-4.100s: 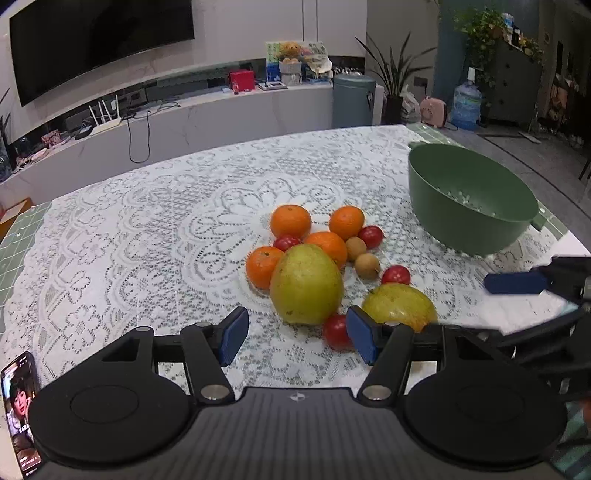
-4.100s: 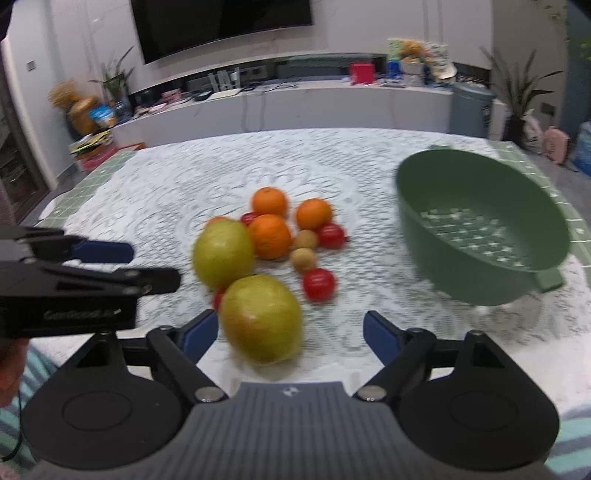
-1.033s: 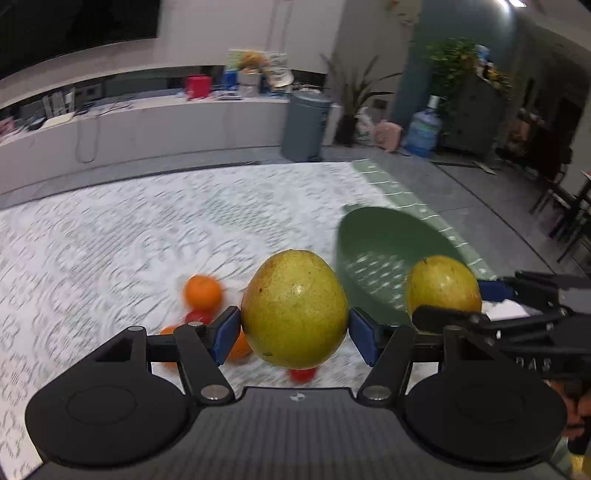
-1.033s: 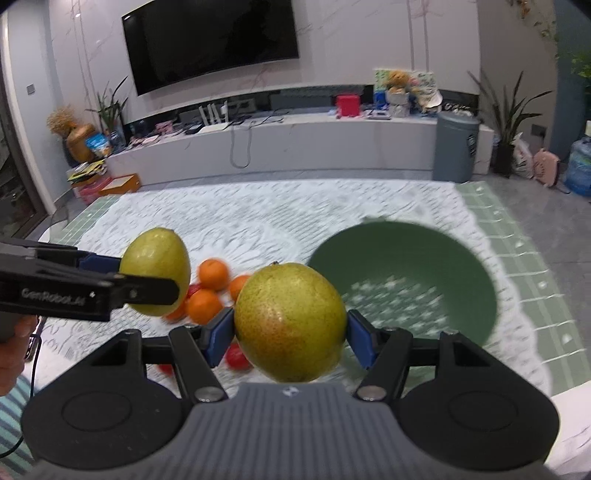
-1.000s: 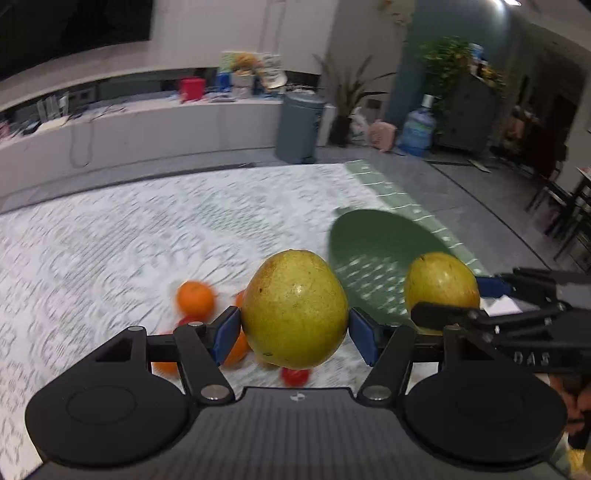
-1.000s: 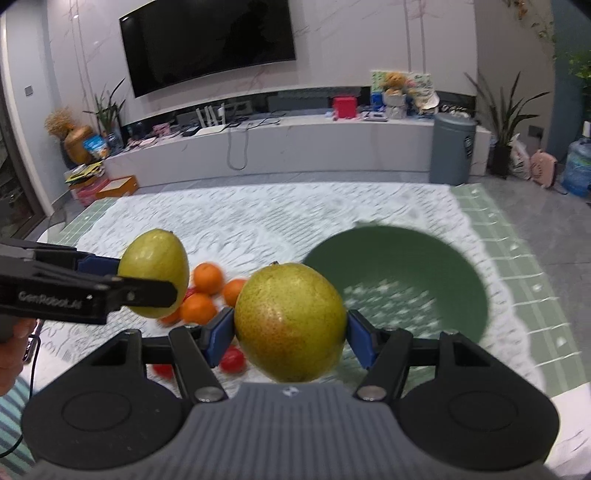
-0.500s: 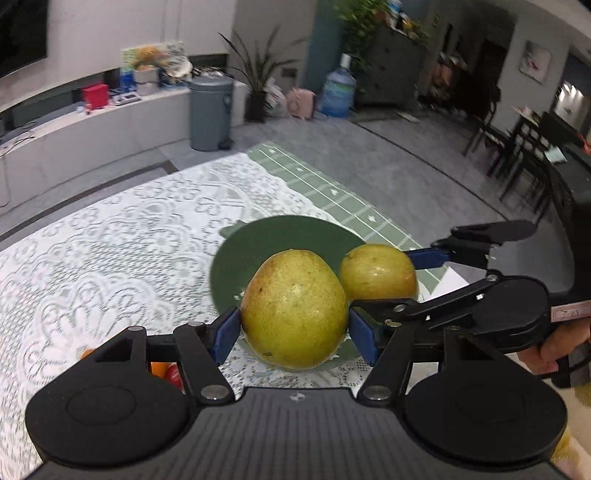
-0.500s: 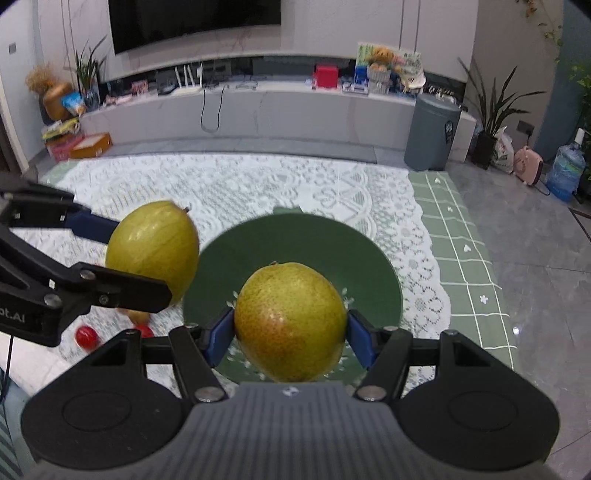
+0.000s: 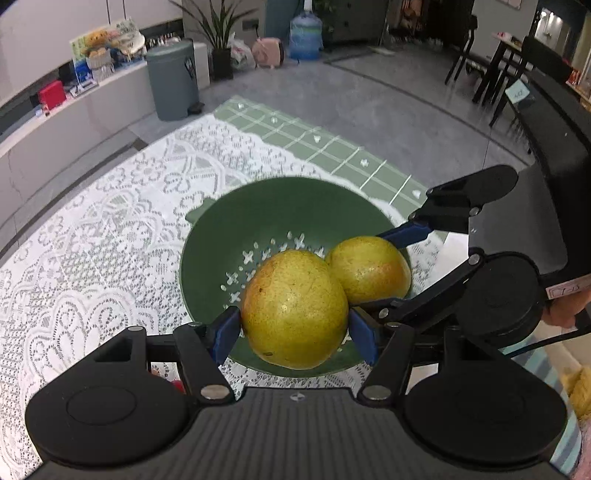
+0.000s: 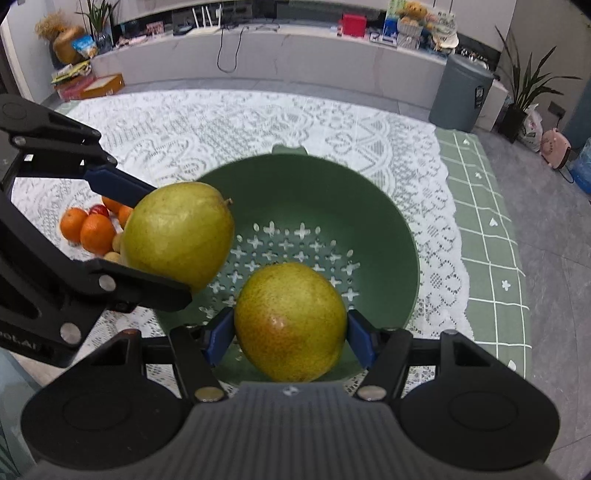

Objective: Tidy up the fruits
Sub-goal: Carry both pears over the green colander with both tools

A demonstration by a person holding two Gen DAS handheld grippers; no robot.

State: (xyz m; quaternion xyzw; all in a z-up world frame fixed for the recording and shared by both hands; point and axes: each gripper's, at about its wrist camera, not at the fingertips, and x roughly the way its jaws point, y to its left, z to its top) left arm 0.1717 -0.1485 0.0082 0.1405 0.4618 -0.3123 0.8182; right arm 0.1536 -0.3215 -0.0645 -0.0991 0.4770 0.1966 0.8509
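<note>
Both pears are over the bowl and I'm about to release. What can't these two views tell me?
- Bowl floor under each pear: hidden by the fruit in both views, so the drop height is unclear.
- Bowl's near rim: covered by the gripper bodies.
- Oranges and the small fruit beside them: partly behind the left gripper in the right view; count unclear.
- Red fruit: only a sliver shows in the left view.

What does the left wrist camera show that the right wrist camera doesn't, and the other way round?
Only the left wrist view shows the dark chairs across the room and, at its right edge, the person's hand on the right gripper's handle.

Only the right wrist view shows the oranges left on the lace cloth, plus the router on the counter.

Both show the green colander below, and both pears: the left gripper shut on one pear, the right gripper shut on the other pear. Both also catch the grey bin.
</note>
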